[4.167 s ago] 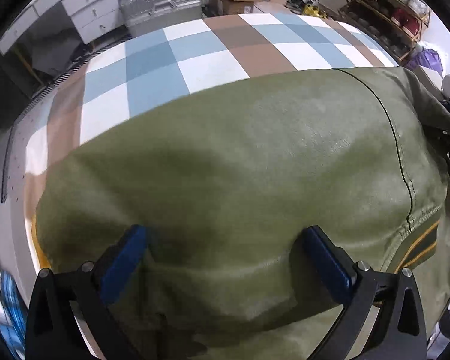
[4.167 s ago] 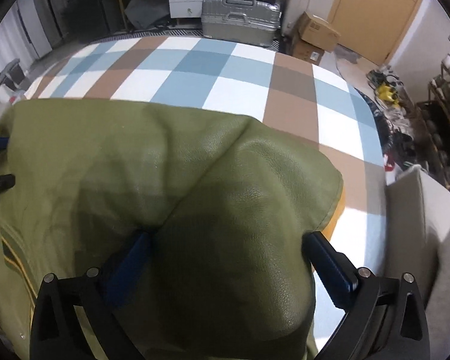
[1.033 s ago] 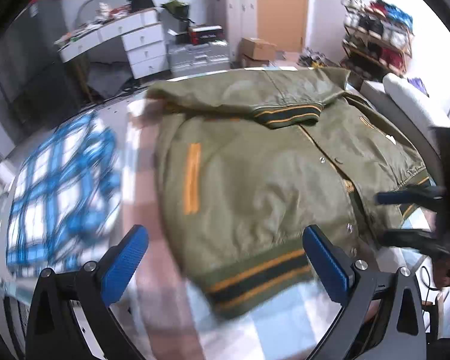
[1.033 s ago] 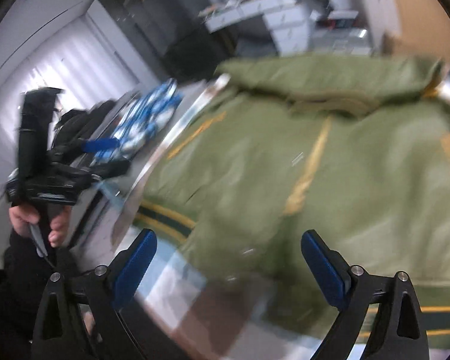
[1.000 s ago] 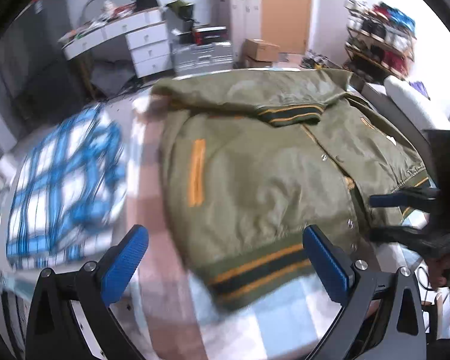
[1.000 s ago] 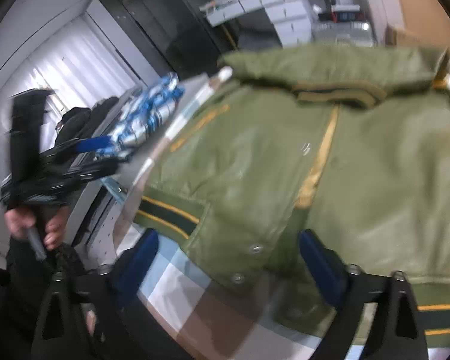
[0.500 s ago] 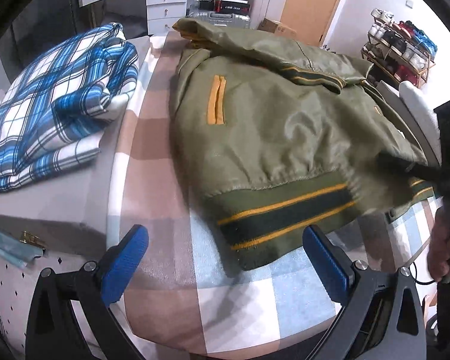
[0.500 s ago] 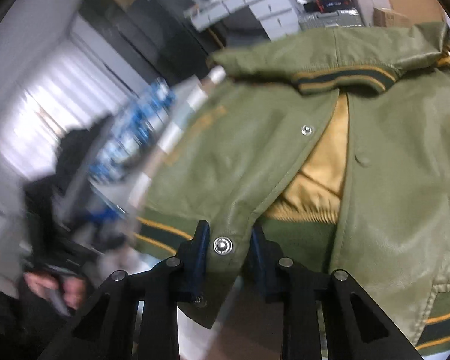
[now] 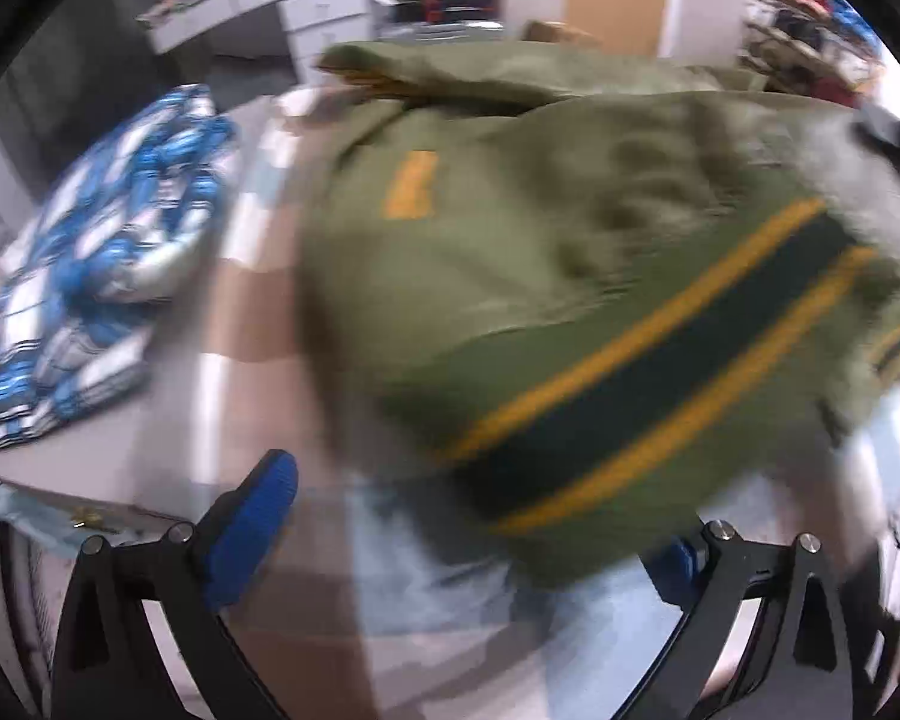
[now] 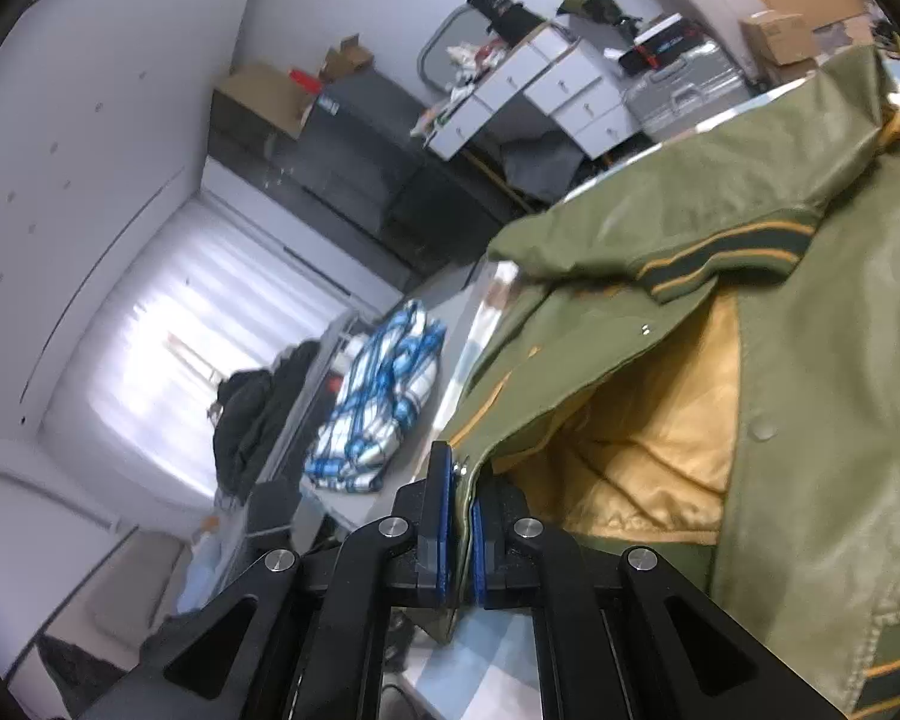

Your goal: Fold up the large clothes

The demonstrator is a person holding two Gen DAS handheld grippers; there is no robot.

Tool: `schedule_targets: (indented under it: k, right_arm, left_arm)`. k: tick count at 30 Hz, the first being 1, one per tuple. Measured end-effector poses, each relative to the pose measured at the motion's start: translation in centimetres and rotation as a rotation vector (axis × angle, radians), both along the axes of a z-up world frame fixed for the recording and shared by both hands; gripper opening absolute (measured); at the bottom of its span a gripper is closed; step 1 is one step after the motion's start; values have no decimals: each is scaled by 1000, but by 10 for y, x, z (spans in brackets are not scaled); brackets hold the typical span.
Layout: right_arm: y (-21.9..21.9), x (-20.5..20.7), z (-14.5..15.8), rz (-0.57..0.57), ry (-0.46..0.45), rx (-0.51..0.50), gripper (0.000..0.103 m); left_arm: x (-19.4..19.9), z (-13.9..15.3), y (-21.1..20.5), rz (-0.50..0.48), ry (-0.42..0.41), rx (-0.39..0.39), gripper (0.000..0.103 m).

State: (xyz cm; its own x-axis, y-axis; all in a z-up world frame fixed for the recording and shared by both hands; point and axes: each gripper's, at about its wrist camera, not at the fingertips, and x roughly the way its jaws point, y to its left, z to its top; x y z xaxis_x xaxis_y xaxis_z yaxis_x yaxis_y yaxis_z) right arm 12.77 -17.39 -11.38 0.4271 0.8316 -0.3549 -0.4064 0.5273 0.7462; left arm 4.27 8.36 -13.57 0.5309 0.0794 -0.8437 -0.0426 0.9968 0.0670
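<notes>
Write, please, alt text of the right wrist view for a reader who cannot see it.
The right tool is shut on the front edge of a green jacket, lifting it so the yellow lining shows. Beyond it, a folded blue plaid shirt lies on the bed, with white drawers and a silver suitcase at the back of the room.

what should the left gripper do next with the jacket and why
Probably close the left gripper on the striped hem lying between its open fingers: the right gripper already pinches the green jacket front edge, lifting it off the yellow lining.
</notes>
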Motion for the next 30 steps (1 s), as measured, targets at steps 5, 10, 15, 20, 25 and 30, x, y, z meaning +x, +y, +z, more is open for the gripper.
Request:
schedule_targets:
  k: [5,10,15,20,25,30]
  right_arm:
    - [-22,-2,-9,-41,19,11,5]
    - [-13,-13,-34,-50,67,-125,5]
    - [1,-31,-70,-47,116,-332,6]
    - [-2,-42,-71,-73,90,-449,13]
    - [-28,-57,-42,-154,-5,-520,15]
    - [-65,-68,-13,-256,-86,-569,18]
  left_arm:
    - [-5,0,22,38,4,-75,54]
    - [-19,-8,34,68,24,-122,42]
    - [-30,-14,43,88,32,-145,42]
    - [-58,12,32,34,2,-88,42]
    - [-86,62,6,-107,-104,-48,48]
    - [-39,75,-33,-249,-140,-57,78]
